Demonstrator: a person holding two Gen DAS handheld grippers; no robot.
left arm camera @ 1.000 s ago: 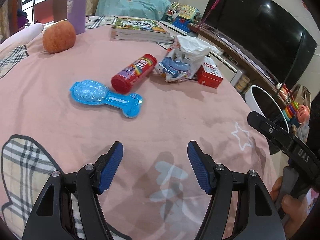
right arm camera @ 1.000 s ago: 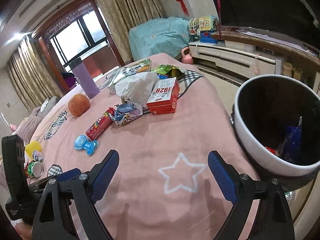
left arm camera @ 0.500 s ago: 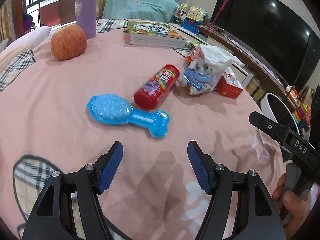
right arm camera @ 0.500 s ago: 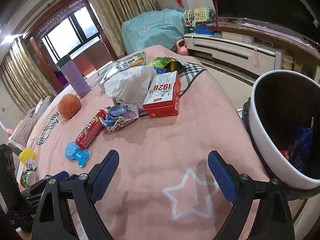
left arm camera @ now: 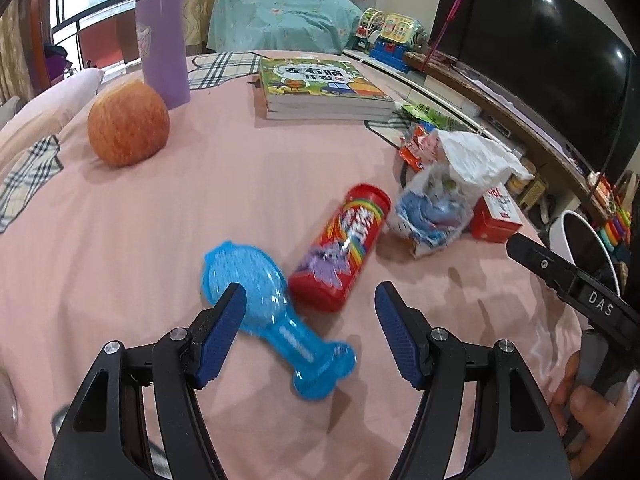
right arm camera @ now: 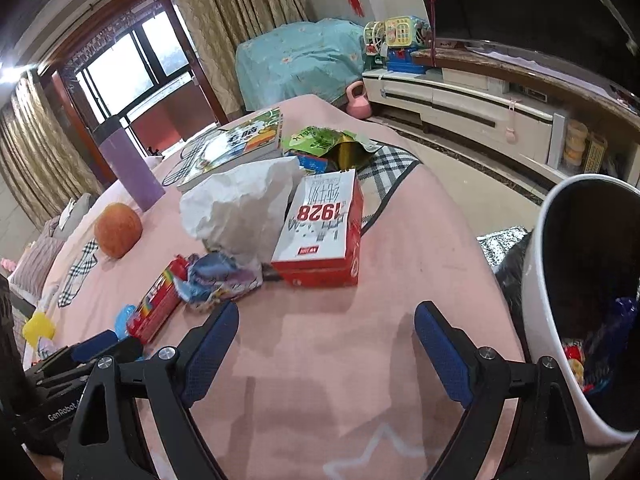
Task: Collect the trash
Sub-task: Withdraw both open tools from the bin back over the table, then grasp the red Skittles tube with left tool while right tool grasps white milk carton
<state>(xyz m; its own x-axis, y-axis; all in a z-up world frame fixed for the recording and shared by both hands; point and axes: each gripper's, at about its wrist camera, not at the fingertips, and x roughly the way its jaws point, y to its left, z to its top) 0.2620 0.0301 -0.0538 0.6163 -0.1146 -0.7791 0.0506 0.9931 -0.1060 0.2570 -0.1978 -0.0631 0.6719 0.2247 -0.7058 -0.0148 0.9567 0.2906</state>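
On the pink tablecloth lie a crumpled white tissue (right arm camera: 240, 204) over a crinkled blue-and-white wrapper (left arm camera: 432, 216), a red 1928 box (right arm camera: 320, 232), a red candy tube (left arm camera: 344, 248) and a green snack bag (right arm camera: 324, 140). A white trash bin (right arm camera: 536, 280) stands off the table's right edge with scraps inside. My left gripper (left arm camera: 311, 336) is open and empty, just short of the candy tube and over a blue plastic toy (left arm camera: 260, 300). My right gripper (right arm camera: 326, 356) is open and empty, in front of the red box.
An orange fruit (left arm camera: 128, 124), a purple tumbler (left arm camera: 162, 40) and a stack of books (left arm camera: 320, 92) sit at the far side. A TV (left arm camera: 540, 60) and low cabinet (right arm camera: 460, 100) run along the right. A pink kettlebell (right arm camera: 358, 100) is on the floor.
Both grippers have moved forward toward the pile of items; the candy tube and the red box look nearer. Both stay open.
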